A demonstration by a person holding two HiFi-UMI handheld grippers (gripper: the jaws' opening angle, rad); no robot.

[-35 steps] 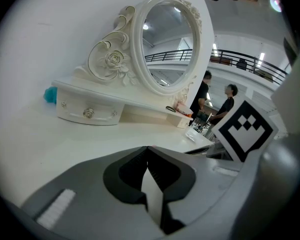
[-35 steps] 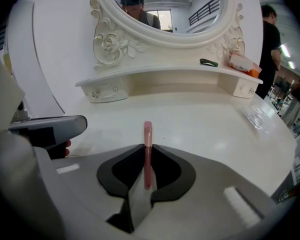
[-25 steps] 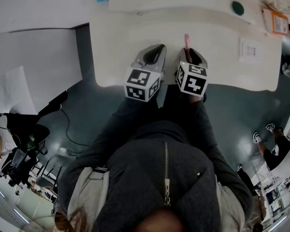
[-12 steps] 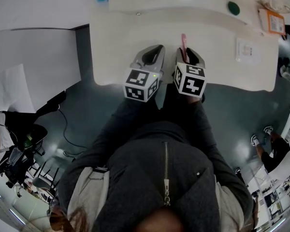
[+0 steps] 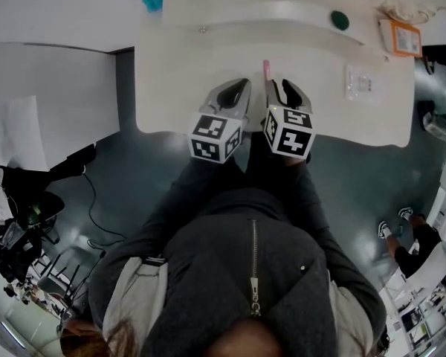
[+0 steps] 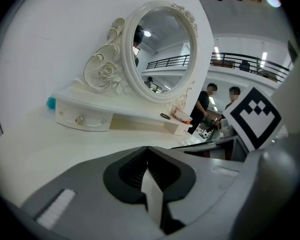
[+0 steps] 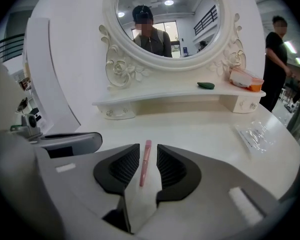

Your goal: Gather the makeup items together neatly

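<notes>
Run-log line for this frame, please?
left tongs: shut, empty | right tongs: open, astride pink makeup stick, gap each side | vanity top: clear packet at right

- Even overhead light fell brightly on the glossy white tabletop (image 5: 193, 73), and shadows on it were faint.
- The dark grey floor (image 5: 134, 177) carried pale patches of glare.
- Ceiling lamps glinted in the oval white-framed mirror (image 7: 165, 21).
- Every view bulged fisheye-style, and the gripper views had black corners and a soft foreground.

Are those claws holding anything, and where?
Nothing is held. The slim pink makeup stick lies between the parted jaws of the right gripper, untouched; left gripper shut, empty.
</notes>
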